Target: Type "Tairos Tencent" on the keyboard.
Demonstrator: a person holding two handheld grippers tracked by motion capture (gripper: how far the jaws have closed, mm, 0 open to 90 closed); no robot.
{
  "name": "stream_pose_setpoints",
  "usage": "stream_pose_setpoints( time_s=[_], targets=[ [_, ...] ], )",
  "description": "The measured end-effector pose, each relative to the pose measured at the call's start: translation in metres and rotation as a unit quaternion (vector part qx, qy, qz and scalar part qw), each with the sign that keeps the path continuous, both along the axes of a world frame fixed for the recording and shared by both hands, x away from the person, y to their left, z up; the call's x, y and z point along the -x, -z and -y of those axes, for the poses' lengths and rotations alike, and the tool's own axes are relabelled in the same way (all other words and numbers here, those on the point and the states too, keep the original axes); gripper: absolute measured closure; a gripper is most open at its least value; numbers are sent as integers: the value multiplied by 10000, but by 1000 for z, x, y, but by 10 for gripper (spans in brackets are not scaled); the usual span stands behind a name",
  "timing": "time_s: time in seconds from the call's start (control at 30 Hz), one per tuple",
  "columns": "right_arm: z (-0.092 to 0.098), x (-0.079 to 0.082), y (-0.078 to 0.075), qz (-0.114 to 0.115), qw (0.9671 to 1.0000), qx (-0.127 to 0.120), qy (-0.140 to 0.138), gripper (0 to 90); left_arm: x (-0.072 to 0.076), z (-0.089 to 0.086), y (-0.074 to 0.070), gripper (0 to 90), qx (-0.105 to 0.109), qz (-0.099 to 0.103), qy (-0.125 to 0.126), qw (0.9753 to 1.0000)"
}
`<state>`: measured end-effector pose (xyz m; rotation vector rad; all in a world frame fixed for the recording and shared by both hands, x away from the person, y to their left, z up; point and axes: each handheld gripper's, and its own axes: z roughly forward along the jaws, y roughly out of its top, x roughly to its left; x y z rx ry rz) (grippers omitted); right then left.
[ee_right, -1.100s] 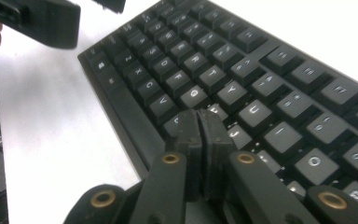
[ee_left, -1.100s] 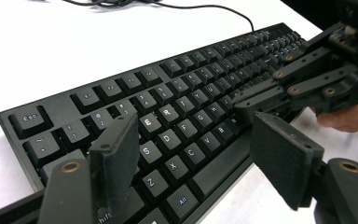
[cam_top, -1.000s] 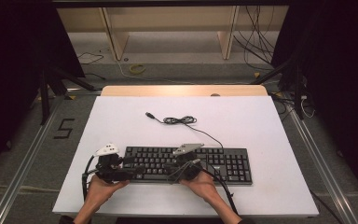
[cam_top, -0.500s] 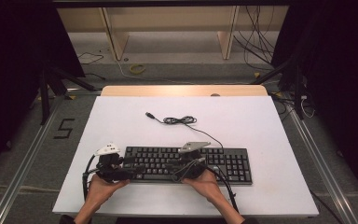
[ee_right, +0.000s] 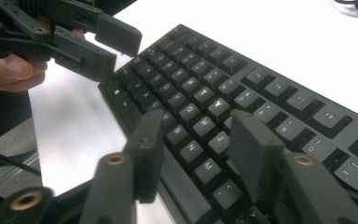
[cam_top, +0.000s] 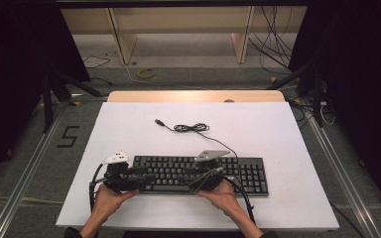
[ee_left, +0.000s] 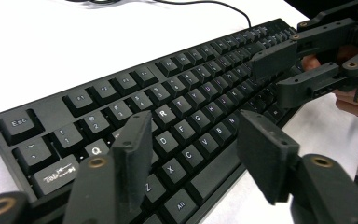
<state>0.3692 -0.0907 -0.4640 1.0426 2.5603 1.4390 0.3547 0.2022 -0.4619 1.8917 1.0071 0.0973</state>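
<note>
A black keyboard lies along the near half of the white table. Its thin black cable coils behind it and ends in a loose plug. My left gripper hovers open over the keyboard's left end, its jaws straddling the keys around D, F and C. My right gripper hovers open over the middle keys, its jaws either side of H, J and N. The two grippers point at each other: the right gripper shows in the left gripper view and the left gripper in the right gripper view.
A wooden strip borders the table's far edge. Beyond it stand a shelf frame and loose cables on the floor. Metal rails run along both sides of the table. White tabletop lies open behind and to the right of the keyboard.
The right gripper has shifted slightly right over the keyboard. The left gripper has stayed in place.
</note>
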Motion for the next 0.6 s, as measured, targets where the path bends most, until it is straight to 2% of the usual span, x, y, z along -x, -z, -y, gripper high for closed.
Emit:
stream_pose_setpoints(
  time_s=[0.1, 0.23, 0.6],
  targets=[
    [0, 1, -1, 63, 10000, 17, 5, 471, 0, 1, 0, 520, -3, -7, 29, 10000],
    [2, 2, -1, 56, 10000, 28, 66, 425, -1, 4, 0, 607, -114, -13, 135, 9998],
    [10, 5, -3, 108, 9998, -10, 137, 380, -5, 14, 4, 803, -424, -84, 341, 9985]
  ],
)
